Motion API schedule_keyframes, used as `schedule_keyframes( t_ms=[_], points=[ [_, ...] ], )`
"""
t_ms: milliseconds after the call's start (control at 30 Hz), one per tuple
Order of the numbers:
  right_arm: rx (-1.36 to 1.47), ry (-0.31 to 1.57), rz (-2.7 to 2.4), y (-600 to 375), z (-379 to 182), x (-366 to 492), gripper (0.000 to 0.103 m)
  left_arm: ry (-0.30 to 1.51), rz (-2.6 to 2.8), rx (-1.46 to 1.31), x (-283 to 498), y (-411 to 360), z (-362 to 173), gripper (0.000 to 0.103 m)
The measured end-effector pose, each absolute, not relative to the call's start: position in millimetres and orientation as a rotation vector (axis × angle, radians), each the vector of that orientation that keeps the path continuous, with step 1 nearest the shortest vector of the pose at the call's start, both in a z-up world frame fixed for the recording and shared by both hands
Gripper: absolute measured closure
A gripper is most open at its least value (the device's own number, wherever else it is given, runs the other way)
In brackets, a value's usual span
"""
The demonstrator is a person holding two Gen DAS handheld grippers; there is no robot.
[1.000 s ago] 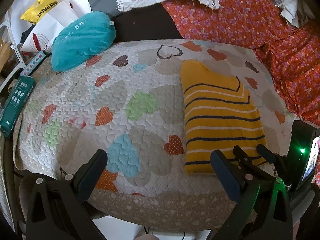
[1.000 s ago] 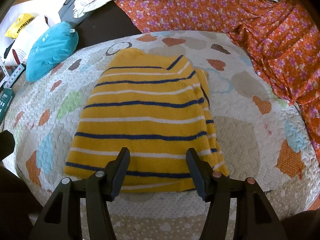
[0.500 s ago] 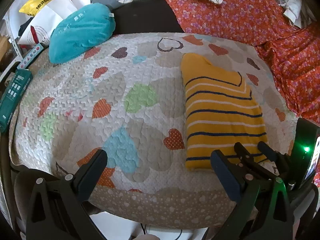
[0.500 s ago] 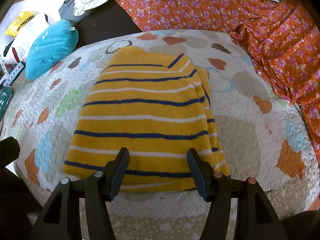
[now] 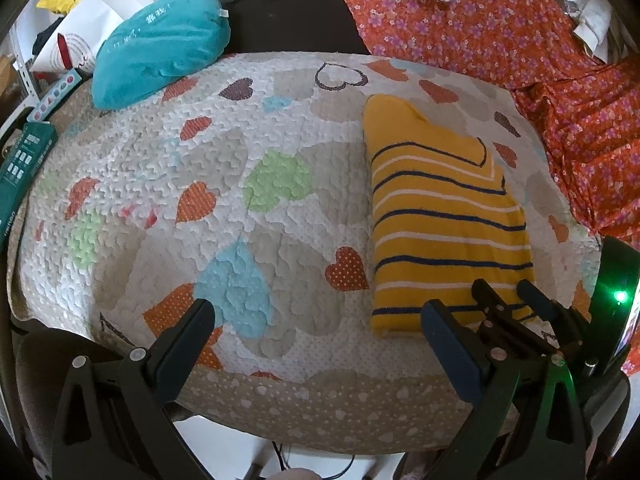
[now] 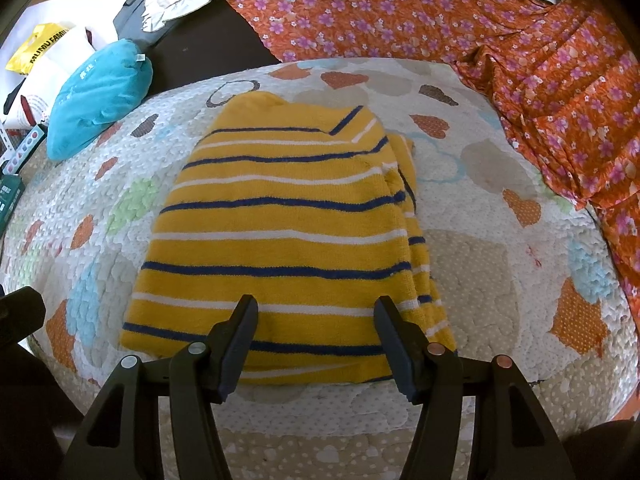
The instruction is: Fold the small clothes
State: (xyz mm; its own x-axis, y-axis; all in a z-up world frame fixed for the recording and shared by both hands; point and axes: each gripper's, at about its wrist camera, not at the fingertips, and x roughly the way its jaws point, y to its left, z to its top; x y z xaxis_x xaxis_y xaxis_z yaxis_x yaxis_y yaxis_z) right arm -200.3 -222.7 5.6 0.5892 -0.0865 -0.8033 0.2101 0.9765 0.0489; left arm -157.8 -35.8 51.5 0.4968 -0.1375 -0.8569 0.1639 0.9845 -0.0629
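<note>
Folded yellow striped sweater (image 6: pixel 280 232) lies flat on the heart-print quilt (image 5: pixel 224 184), right gripper (image 6: pixel 316 312) hovering over its near hem with jaws apart and empty, left gripper (image 5: pixel 316 320) wide open over bare quilt beside it, teal pillow (image 5: pixel 160 44) far left.

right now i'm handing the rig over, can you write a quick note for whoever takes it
Left claw: open, holding nothing, over the heart-print quilt to the left of the garment.
Right claw: open, holding nothing, fingers either side of the near hem of the yellow striped top.
The top lies flat on the quilt, already folded into a narrow stack, with extra layers showing along its right edge.
Teal pillow sits at the far left, clear of the work.
Left to do: probably one more fold, near hem up toward the collar end, then tidy.
</note>
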Motion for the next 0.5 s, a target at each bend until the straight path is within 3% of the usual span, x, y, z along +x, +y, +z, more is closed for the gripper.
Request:
schedule_keyframes(
  t_ms=[500],
  points=[
    [0.131, 0.932, -0.173, -223.8, 3.7, -200.3, 0.038, 1.084, -0.211, 0.027, -154.5, -34.6, 40.0, 0.000]
  ],
)
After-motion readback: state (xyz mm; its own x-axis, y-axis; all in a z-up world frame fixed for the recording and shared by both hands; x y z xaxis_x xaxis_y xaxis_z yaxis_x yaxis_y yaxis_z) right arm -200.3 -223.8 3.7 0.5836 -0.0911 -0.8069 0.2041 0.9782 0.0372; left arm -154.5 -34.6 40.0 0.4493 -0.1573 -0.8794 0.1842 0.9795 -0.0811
